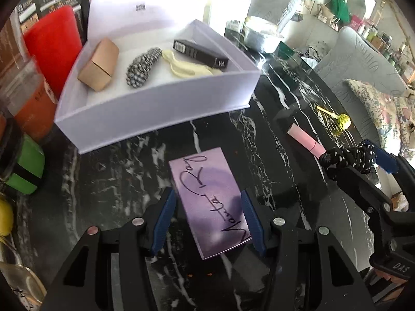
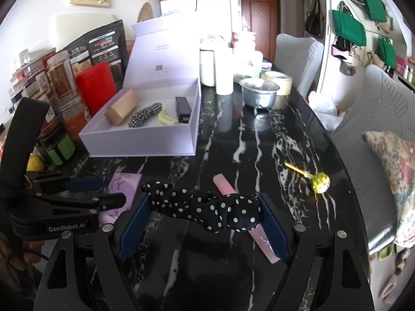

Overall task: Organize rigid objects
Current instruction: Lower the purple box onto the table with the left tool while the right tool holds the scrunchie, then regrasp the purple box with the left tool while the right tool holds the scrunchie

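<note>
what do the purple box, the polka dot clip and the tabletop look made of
Purple box: probably glossy printed cardboard, crisp edges with sheen. Polka dot clip: black dotted fabric, gathered in soft folds; its core is hidden. Tabletop: polished black stone or a lookalike, white veins, mirror reflections.

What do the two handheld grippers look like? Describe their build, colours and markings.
Both are matte black plastic frames with triangular cut-outs and round silver pivot bolts. Each finger carries a ribbed dark-blue pad. The left gripper has "GenRobot.AI" in white lettering on its body, seen from the right wrist view; the right gripper bears the raised letters "DAS". A black cord loops near the hand on the left one.
</note>
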Motion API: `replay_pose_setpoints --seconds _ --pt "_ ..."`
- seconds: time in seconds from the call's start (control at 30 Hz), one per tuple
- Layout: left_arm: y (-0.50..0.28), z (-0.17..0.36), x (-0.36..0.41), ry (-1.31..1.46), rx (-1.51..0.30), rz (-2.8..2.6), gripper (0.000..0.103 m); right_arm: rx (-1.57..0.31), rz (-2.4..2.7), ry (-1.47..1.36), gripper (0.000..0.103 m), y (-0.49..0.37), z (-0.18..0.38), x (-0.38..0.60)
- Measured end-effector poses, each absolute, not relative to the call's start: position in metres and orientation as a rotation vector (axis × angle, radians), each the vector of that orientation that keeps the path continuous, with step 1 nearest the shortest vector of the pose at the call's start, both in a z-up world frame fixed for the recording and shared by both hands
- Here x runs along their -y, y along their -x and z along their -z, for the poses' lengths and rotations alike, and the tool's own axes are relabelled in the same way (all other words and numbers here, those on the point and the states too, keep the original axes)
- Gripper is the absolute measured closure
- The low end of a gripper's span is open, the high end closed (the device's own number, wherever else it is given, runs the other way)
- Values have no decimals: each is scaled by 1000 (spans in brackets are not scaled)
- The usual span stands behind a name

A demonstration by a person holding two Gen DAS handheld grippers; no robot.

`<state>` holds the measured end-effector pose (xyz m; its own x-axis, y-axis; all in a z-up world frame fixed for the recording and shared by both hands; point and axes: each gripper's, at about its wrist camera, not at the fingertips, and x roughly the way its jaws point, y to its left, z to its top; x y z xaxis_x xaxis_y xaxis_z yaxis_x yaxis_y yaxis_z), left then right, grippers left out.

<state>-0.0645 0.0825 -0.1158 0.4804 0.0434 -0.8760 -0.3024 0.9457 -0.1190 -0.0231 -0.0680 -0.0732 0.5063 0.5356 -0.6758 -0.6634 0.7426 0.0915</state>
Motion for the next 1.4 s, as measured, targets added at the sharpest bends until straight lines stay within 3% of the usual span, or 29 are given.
replay_pose_setpoints --seconds 0.3,0.47,0.53,0.7,1.4 --pt "55 127 -77 247 -1081 -261 38 -769 -719 179 21 17 80 72" --pt "59 128 -72 214 -1028 -288 38 -777 -714 181 21 15 83 72" --pt "64 127 -73 226 -986 -278 46 -780 -713 181 21 14 84 72" --pt "71 124 -73 227 -965 -266 50 -785 -714 181 21 13 86 74" --pt "106 71 -89 239 -854 -291 51 -755 -811 189 21 31 73 49"
